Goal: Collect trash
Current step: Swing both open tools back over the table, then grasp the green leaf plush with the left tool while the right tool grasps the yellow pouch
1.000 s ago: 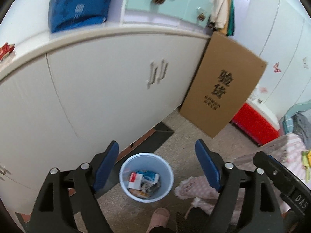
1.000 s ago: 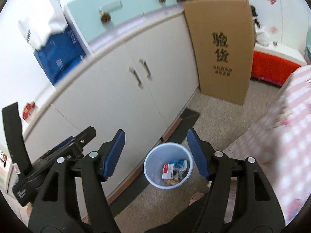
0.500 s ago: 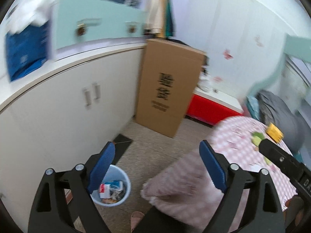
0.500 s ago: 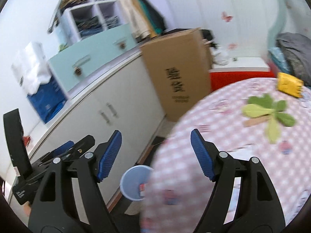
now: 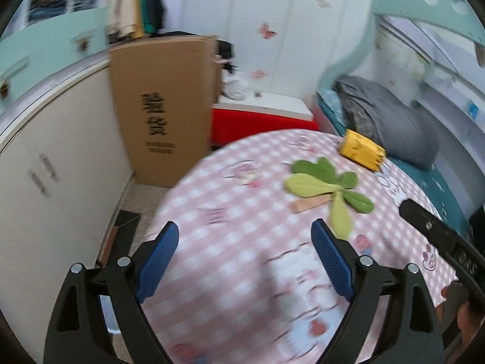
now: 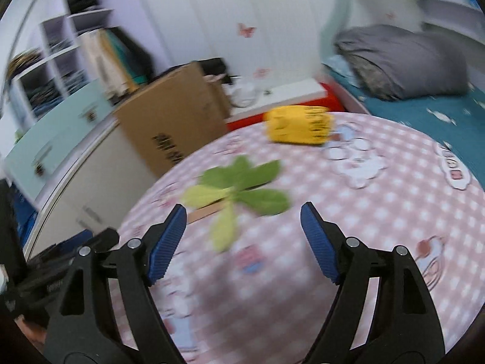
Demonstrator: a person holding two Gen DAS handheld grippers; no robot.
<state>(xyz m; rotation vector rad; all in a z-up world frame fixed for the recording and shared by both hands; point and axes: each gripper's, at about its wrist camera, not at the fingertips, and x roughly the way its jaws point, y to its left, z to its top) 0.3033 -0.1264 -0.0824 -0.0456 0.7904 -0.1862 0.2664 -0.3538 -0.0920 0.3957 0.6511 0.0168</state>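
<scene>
Pink checked tablecloth [image 5: 230,206] lies under my spread, empty left gripper [image 5: 244,254]; my empty right gripper [image 6: 242,236] is widening. Green leaves [image 6: 239,188] and a yellow carton [image 6: 298,124] lie ahead.

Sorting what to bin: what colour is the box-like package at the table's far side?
Yellow with dark print; the package shows sharpest in the left wrist view.

White wardrobe wall with butterfly stickers [image 5: 266,30], tall cardboard box [image 5: 163,106] against white cabinets [image 5: 60,157], teal-sheeted bed [image 6: 424,106], pink checked tablecloth [image 5: 242,212].
</scene>
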